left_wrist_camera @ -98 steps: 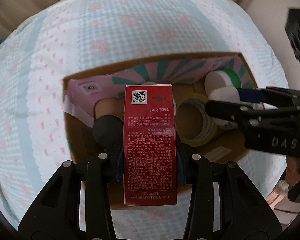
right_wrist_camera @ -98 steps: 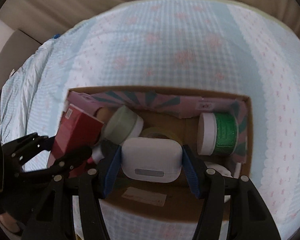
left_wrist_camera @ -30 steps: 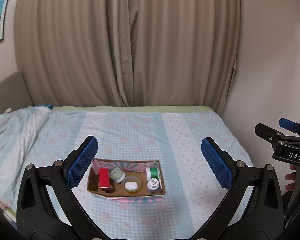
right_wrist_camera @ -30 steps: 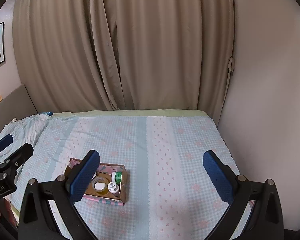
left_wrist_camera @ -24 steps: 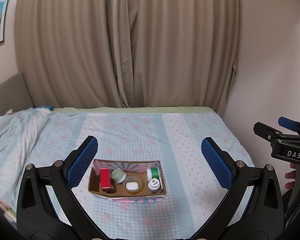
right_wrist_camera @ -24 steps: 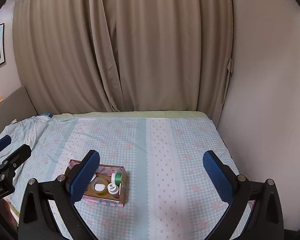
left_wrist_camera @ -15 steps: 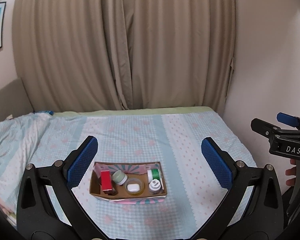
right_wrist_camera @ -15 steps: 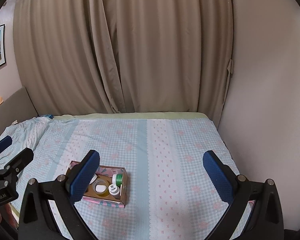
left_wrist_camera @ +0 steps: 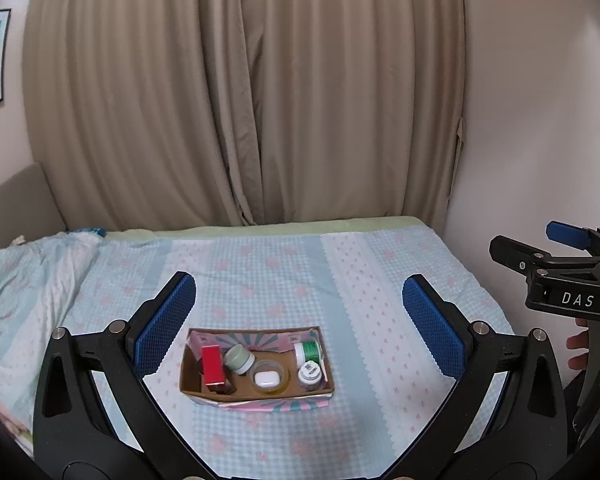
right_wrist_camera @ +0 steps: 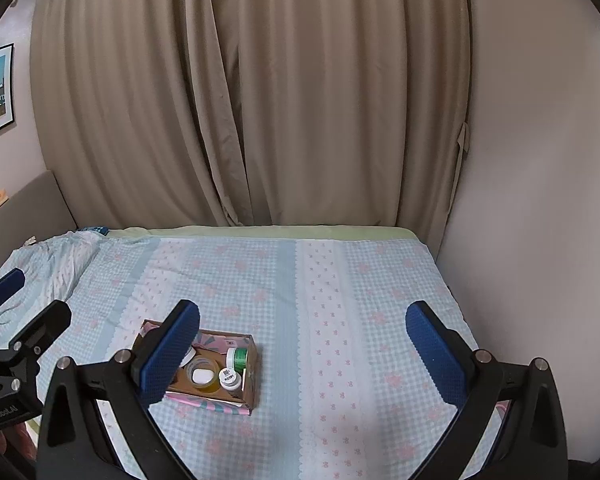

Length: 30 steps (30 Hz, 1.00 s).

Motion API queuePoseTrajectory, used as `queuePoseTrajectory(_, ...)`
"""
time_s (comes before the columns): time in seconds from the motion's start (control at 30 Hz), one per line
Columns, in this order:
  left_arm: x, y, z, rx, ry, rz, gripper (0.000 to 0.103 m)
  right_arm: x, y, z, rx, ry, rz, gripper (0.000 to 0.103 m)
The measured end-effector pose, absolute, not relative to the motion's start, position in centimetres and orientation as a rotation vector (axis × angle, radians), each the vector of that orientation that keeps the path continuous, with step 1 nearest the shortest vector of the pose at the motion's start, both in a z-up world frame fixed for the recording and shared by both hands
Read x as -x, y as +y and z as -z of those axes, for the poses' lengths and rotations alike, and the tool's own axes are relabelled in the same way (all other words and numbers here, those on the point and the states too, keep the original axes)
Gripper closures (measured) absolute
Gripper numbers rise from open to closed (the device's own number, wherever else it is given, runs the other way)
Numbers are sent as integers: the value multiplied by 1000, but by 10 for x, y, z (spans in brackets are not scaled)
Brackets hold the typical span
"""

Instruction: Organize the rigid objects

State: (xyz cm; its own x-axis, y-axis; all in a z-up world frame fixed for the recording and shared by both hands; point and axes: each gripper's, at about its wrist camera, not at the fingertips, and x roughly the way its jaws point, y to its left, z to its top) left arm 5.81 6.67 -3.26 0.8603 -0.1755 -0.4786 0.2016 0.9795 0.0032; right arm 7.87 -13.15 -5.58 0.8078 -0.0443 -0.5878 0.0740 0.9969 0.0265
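Both grippers are held high above the bed [left_wrist_camera: 340, 272], each with its jaws spread wide apart and nothing between them: the left gripper [left_wrist_camera: 296, 328] frames the cardboard box [left_wrist_camera: 256, 394] from straight in front, and the right gripper [right_wrist_camera: 304, 344] looks down from further to the right, its left pad covering the near-left corner of the box [right_wrist_camera: 250, 380]. The box sits on the checked blue and pink bedspread, well short of the beige curtain [left_wrist_camera: 240, 100] at the far side. Inside it, from the left, a red carton [left_wrist_camera: 213, 365] stands upright, a pale green jar [left_wrist_camera: 239, 358] lies tilted beside it, a white earbud case [left_wrist_camera: 267, 378] rests inside a ring of tape [left_wrist_camera: 281, 380], a small white bottle [left_wrist_camera: 309, 372] stands at the near right, and a green-banded jar [left_wrist_camera: 309, 351] lies behind it against the back wall. In the left view the right gripper [left_wrist_camera: 540, 252] shows side-on at the right edge, with a hand [left_wrist_camera: 580, 344] on its handle
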Motion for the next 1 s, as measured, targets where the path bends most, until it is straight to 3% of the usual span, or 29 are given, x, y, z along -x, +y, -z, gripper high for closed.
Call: queuePoseTrajectory(1.0, -51, 75, 35, -31, 463, 173, 0, -77, -131, 55, -52, 625, 56, 0)
